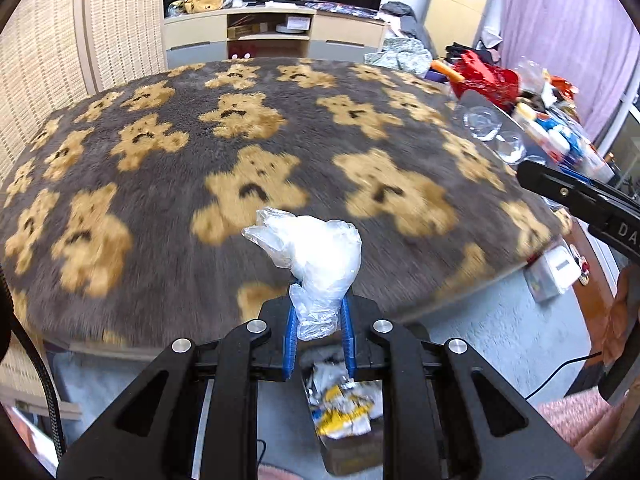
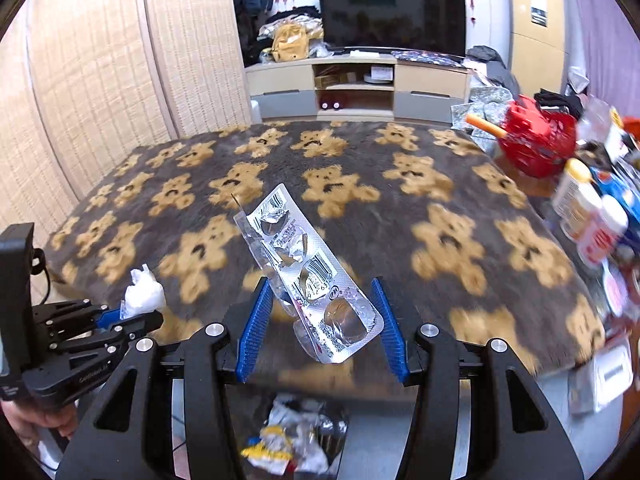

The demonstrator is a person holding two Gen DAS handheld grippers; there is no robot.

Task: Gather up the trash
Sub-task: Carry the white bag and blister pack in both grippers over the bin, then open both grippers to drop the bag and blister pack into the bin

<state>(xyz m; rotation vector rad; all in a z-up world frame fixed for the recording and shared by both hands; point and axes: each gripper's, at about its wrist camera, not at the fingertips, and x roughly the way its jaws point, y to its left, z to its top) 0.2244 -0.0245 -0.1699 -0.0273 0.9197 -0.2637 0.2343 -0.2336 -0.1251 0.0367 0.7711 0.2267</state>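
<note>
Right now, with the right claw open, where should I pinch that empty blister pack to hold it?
Take the blister pack at its lower end, between the fingers of the right claw. It is a thin sheet, foil face towards the camera, so roll the claw to close on its flat faces; squeezing the edges would probably buckle it.

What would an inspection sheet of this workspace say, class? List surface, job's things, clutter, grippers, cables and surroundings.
Surface: teddy-bear blanket on the table.
Job's things: crumpled plastic bag; empty blister pack; trash box below, holding wrappers.
Clutter: red basket, bottles, clear plastic bottle at the right edge.
Grippers: left gripper shut on the bag; right gripper open, blister pack between its fingers.
Cables: black cable on the floor.
Surroundings: television, TV cabinet, yellow backpack.
</note>
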